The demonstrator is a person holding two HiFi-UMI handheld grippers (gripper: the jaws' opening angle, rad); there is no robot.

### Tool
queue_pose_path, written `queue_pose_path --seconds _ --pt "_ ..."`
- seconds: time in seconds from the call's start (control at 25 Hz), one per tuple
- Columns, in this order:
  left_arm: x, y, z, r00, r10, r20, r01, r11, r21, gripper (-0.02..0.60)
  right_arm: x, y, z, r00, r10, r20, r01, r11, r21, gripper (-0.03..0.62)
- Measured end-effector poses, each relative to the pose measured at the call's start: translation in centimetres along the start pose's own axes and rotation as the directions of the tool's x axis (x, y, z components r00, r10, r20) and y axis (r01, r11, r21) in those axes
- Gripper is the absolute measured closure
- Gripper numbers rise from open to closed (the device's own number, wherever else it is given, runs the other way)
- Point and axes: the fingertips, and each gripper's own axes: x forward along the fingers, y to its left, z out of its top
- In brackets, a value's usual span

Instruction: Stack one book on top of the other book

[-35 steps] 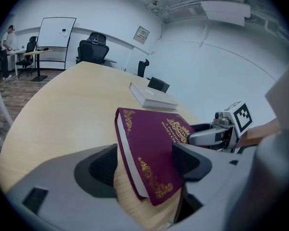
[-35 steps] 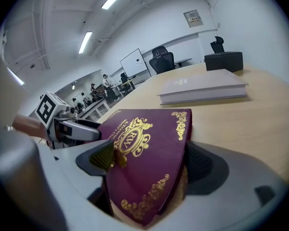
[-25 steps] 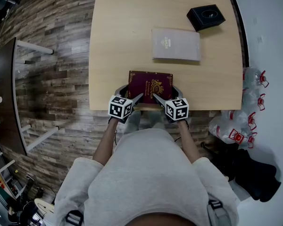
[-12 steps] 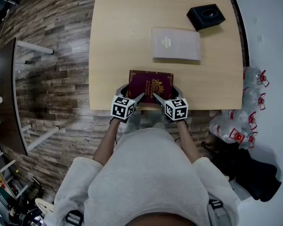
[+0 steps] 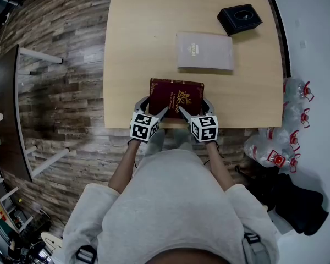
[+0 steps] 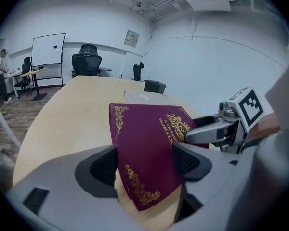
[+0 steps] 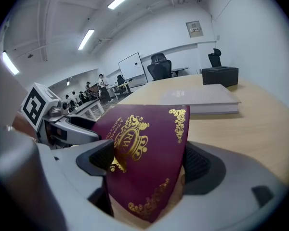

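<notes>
My left tool [image 5: 152, 110] and right tool [image 5: 195, 109] were each clamped on a near corner of the red book [image 5: 176, 95], holding it at the near edge of the surface [image 5: 143, 37]. The stacking was not yet done. The grey book [image 5: 205, 51] lay flat just beyond, apart from the red one, nothing on it.

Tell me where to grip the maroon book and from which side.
Take the maroon book by its near edge, one corner per gripper, coming from the person's side. It is thin and flat, and that edge faces the person, so fingers can close across its thickness, as the left gripper and right gripper do.
</notes>
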Motion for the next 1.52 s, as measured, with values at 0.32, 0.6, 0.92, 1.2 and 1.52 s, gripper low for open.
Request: queue_pose_path --seconds 0.32,0.6,0.92,1.2,1.52 --pt "-0.5 0.0 2.9 0.998 0.013 0.058 -0.014 1.0 0.019 0.222 -0.7 -0.3 3.3 0.997 -0.025 0.074 0.028 0.999 -0.039 0.158" --pt "-0.7 0.0 5.9 0.994 0.017 0.109 -0.02 1.0 0.024 0.222 -1.5 -0.8 6.5 0.99 -0.052 0.13 0.062 0.995 -0.076 0.16" --pt "-0.1 0.0 9.9 0.988 0.006 0.153 -0.015 0.998 0.056 0.224 -1.9 -2.2 10.1 0.979 -0.075 0.192 0.091 0.993 -0.076 0.161" --pt "1.3 -0.1 13.5 0.983 -0.008 0.182 -0.007 0.997 0.078 0.225 -1.9 -4.2 13.0 0.969 -0.095 0.229 0.113 0.991 -0.069 0.161" --pt "2.9 0.0 17.3 0.978 -0.026 0.208 0.008 0.996 0.088 0.232 -1.7 -6.3 15.8 0.956 -0.122 0.266 0.14 0.989 -0.05 0.162"
